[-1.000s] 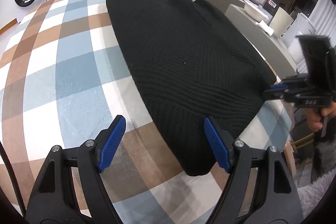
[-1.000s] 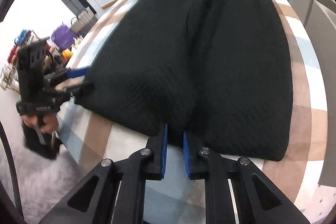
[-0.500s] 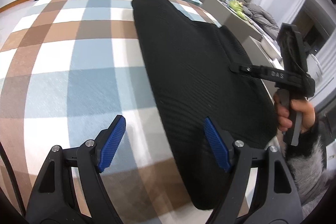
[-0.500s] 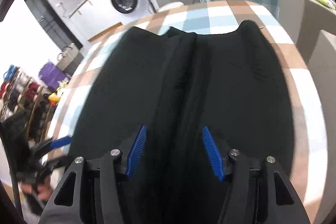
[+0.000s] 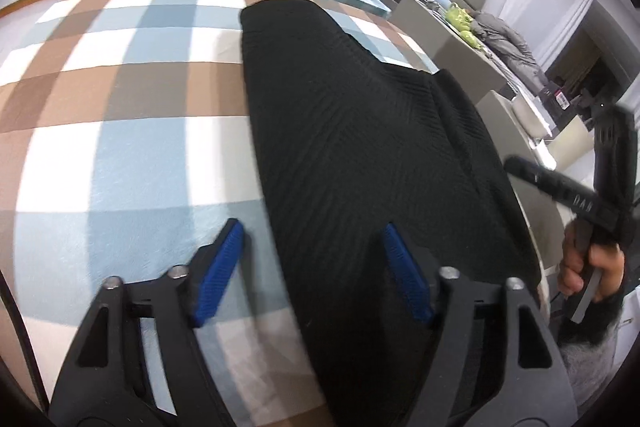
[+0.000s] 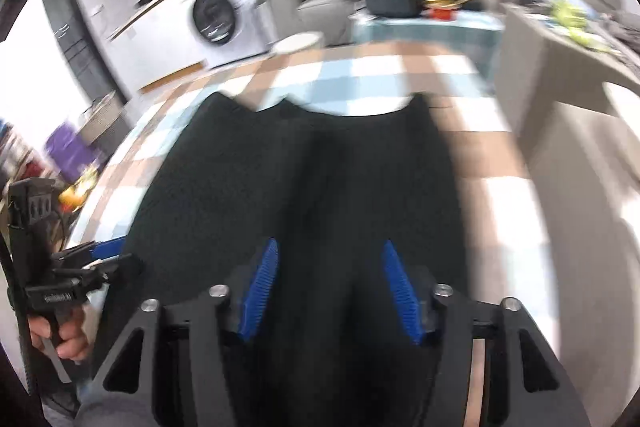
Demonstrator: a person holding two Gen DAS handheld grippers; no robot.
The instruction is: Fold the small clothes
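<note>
A: Left gripper (image 5: 312, 269), ribbed blue pads, jaws closing about the near left edge of the black waffle-knit garment (image 5: 360, 147), not yet pinching.

B: Right gripper (image 6: 328, 287), half open, hovers over that garment lying flat on the plaid cloth (image 5: 120, 147).

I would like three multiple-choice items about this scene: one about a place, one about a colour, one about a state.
1. Where does the black garment lie?
A. on the checked cloth
B. on the sofa
C. in the washing machine

2. What colour are the pads of the left tongs?
A. red
B. blue
C. green

3. How is the garment?
A. hanging
B. rolled into a ball
C. spread flat

Key: 1 A, the checked cloth lies under it; 2 B, both pads show blue; 3 C, it lies flat on the table.
</note>
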